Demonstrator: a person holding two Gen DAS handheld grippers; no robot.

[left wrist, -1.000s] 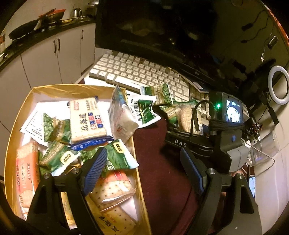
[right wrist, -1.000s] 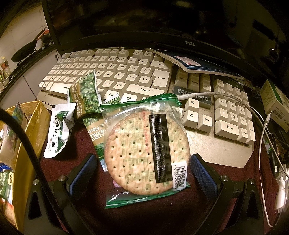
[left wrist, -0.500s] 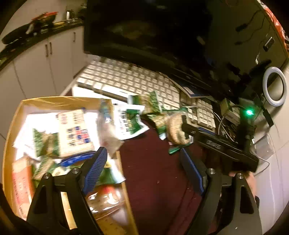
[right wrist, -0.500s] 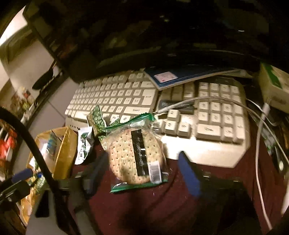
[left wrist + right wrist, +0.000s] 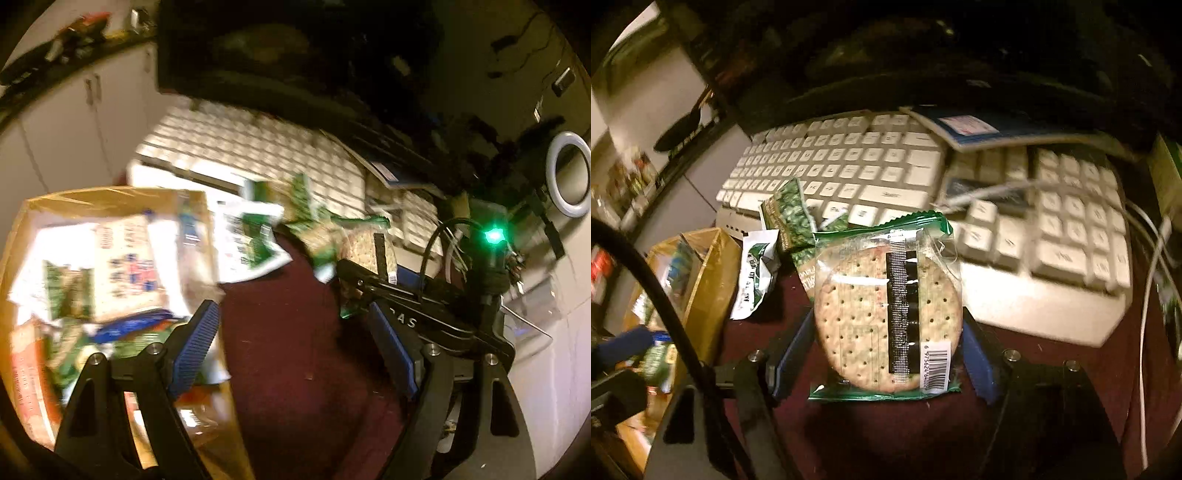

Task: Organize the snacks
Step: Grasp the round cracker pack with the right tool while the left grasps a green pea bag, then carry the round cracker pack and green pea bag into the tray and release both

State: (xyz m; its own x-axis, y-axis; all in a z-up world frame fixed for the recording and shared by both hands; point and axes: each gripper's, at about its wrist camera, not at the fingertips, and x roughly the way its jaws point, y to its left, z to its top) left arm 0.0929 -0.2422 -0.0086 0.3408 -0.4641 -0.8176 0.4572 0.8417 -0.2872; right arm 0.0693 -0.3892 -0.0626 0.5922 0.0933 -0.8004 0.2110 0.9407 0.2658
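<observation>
Now | right claw opening | cracker packet between pads

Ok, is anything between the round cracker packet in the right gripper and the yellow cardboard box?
Yes: a crumpled white-and-green snack packet lies on the maroon cloth beside the yellow cardboard box wall, between it and the round cracker packet, which sits between the right gripper's opening jaws. Carried higher, it should clear.
</observation>
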